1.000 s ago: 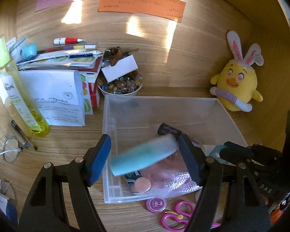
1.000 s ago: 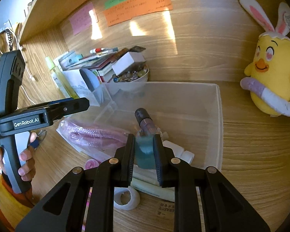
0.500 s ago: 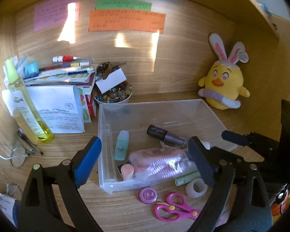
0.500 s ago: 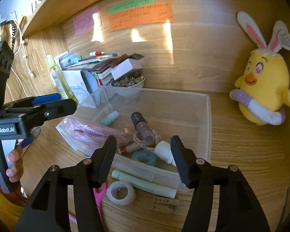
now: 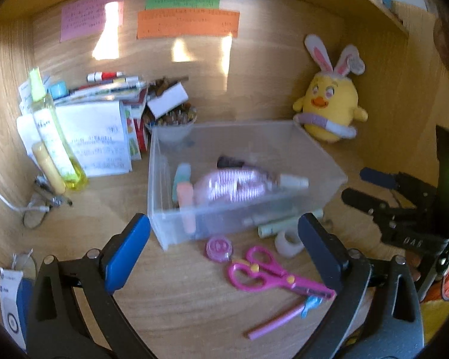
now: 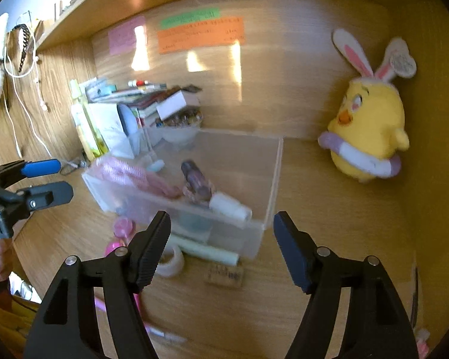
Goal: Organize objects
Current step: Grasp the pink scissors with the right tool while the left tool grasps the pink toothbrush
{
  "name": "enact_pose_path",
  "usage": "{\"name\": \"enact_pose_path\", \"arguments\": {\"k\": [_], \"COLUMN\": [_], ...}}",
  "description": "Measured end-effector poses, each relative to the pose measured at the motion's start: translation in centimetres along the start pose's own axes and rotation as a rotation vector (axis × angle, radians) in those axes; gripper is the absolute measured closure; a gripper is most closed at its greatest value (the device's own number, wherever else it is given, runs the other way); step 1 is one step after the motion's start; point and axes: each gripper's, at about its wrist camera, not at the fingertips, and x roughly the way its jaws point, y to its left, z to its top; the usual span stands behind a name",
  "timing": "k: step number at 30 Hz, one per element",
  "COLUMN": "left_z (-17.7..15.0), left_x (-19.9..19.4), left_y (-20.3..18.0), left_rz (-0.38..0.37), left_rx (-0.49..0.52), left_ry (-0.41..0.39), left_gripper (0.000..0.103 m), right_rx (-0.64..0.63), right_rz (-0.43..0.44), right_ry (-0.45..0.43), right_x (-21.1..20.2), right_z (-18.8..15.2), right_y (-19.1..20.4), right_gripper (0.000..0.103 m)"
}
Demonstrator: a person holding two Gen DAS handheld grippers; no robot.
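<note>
While both grippers hang over the desk, their jaws are spreading and neither has anything between its fingers: the left gripper [image 5: 224, 251] stands very wide with blue pads, the right gripper [image 6: 221, 245] is partly apart with black pads. From the left wrist view the clear bin [image 5: 164, 197] sits at twelve o'clock of the left gripper, on the wooden desk [image 5: 176, 299]. Inside it lie a pink bag [image 5: 230, 185], a teal tube [image 5: 181, 176] and an orange piece [image 5: 185, 206] against the wall at nine o'clock, a dark tube [image 5: 229, 161] toward twelve and a white cap [image 5: 293, 182] toward three. Outside, just beside the near wall, lie a pink pot [image 5: 219, 248], pink scissors [image 5: 266, 272], a tape roll [image 5: 287, 240] and a pale green stick [image 5: 284, 224]; a pink pen [image 5: 275, 321] lies nearer the camera, at five o'clock of the scissors. A yellow chick toy [image 5: 329, 110] sits at two o'clock of the bin, against the back wall. At ten o'clock stand a yellow bottle [image 5: 54, 140], white papers [image 5: 98, 140] and a bowl of beads [image 5: 172, 119]. In the right wrist view a teal roll [image 6: 194, 223] shows through the bin's near wall, though blurred
</note>
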Motion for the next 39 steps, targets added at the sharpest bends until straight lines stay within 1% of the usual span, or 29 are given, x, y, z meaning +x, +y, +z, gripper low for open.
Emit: {"name": "enact_pose_path", "arguments": {"k": [4, 7, 9, 11, 13, 15, 17, 20, 21, 24, 30, 34, 37, 39], "left_z": [-2.2, -4.1, -5.2, -6.0, -6.6, -7.0, -7.3, -7.6, -7.7, -8.0, -8.2, -8.0, -7.7, -7.6], "left_x": [1.2, 1.9, 2.0, 1.9, 1.5, 1.1, 0.9, 0.8, 0.9, 1.1, 0.9, 0.8, 1.1, 1.4], "left_y": [-0.3, -0.3, -0.4, -0.3, -0.1, 0.2, 0.4, 0.6, 0.7, 0.7, 0.6, 0.1, -1.1, -2.5], "left_rz": [0.011, 0.004, 0.016, 0.021, 0.019, 0.016, 0.011, 0.000, -0.002, -0.008, -0.026, -0.061, -0.097, -0.124], "left_rx": [0.011, 0.005, 0.008, 0.006, -0.006, -0.013, -0.019, -0.022, -0.023, -0.023, -0.029, -0.017, 0.017, 0.062], "left_ry": [0.068, 0.115, 0.135, 0.139, 0.140, 0.136, 0.136, 0.143, 0.148, 0.155, 0.157, 0.151, 0.156, 0.163], "left_gripper": [0.003, 0.003, 0.003, 0.003, 0.003, 0.003, 0.003, 0.003, 0.003, 0.003, 0.003, 0.003, 0.003, 0.003], "right_rx": [0.020, -0.006, -0.026, -0.043, -0.069, -0.096, -0.123, -0.150, -0.159, -0.191, -0.176, -0.153, -0.133, -0.124], "right_rz": [0.053, 0.110, 0.157, 0.200, 0.237, 0.265, 0.271, 0.283, 0.284, 0.272, 0.278, 0.273, 0.267, 0.257], "right_ry": [0.054, 0.091, 0.118, 0.148, 0.184, 0.216, 0.241, 0.275, 0.286, 0.285, 0.260, 0.198, 0.149, 0.116], "right_x": [0.2, 0.6, 1.1, 1.8, 2.5, 3.3, 3.9, 4.7, 5.0, 5.2, 4.8, 2.9, 1.3, 0.2], "right_z": [-1.8, -3.0, -3.6, -4.1, -4.4, -4.7, -5.0, -5.4, -5.5, -5.5, -5.1, -4.1, -3.3, -2.9], "right_y": [0.2, 1.6, 2.5, 3.5, 4.5, 5.4, 6.1, 6.9, 7.2, 7.8, 7.7, 7.4, 6.8, 6.4], "right_gripper": [0.035, 0.035, 0.035, 0.040, 0.051, 0.055, 0.059, 0.067, 0.073, 0.085, 0.085, 0.086, 0.086, 0.086]}}
